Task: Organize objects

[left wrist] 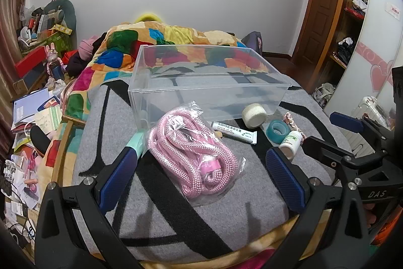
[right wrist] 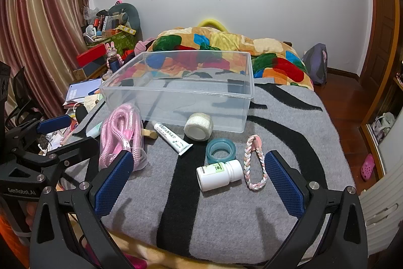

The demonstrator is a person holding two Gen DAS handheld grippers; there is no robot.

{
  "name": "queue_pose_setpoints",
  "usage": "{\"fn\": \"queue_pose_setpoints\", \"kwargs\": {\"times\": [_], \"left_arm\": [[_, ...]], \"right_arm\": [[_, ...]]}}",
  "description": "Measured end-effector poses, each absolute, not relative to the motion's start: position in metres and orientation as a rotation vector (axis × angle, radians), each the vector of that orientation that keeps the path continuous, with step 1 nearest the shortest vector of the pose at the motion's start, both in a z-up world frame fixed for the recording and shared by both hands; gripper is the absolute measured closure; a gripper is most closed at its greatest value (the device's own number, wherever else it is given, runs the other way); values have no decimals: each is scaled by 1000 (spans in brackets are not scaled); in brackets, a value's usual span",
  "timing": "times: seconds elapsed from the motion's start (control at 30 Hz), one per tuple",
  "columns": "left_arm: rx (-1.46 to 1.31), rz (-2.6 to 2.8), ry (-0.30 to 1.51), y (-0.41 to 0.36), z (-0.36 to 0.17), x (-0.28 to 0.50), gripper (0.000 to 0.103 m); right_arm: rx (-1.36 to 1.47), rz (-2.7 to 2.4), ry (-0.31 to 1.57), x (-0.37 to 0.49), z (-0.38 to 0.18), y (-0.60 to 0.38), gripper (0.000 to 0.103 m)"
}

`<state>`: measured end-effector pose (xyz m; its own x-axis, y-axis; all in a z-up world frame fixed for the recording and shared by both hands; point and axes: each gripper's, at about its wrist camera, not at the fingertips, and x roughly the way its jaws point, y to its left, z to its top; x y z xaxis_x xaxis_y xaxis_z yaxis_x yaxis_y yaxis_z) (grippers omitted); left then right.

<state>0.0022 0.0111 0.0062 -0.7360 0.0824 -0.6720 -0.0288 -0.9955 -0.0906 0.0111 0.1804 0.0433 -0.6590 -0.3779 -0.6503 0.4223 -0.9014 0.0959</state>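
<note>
Nearest the lens, left gripper (left wrist: 201, 168) spread wide, blue pads well apart, hovering empty over the near edge of the grey blanket with black stripes (left wrist: 252, 213). Between those pads, lying on the blanket: a coil of pink braided rope in a clear plastic bag (left wrist: 194, 155), untouched by either finger. Right gripper (right wrist: 199, 183) likewise gaping, nothing clamped, tilted down over the blanket's near edge; between its pads a white pill bottle with a green label (right wrist: 219, 174), lying on its side, cap toward the right. Just beside the bottle's cap, a pink-and-white braided loop (right wrist: 254, 163), close to the right pad but apart from it. Just behind the bottle, touching or nearly touching it, a teal roll of tape (right wrist: 221, 150) lying flat. Further back, a white roll of gauze bandage (right wrist: 198, 126), resting against the front wall of a clear plastic bin (right wrist: 249, 102). Left of the gauze, a white ointment tube with printed text (right wrist: 171, 136), lying diagonally, cap end toward the bin. Near the tube's cap, a small tan wooden piece (right wrist: 150, 134), partly hidden behind the rope bag. Bin upright around the middle of the blanket, open-topped, nothing visible inside. Behind the bin, a colourful patchwork quilt (right wrist: 226, 42) bunched at the far end of the bed. Cluttered papers and boxes (left wrist: 30, 117) off the blanket's left edge.
</note>
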Motion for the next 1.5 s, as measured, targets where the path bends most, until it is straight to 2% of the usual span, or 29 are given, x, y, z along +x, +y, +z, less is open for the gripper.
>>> {"fn": "queue_pose_setpoints", "kwargs": {"times": [1.5], "left_arm": [[-1114,2858,-118,11,7,4,0]], "right_arm": [[969,-2510,76,16,43,177,0]]}}
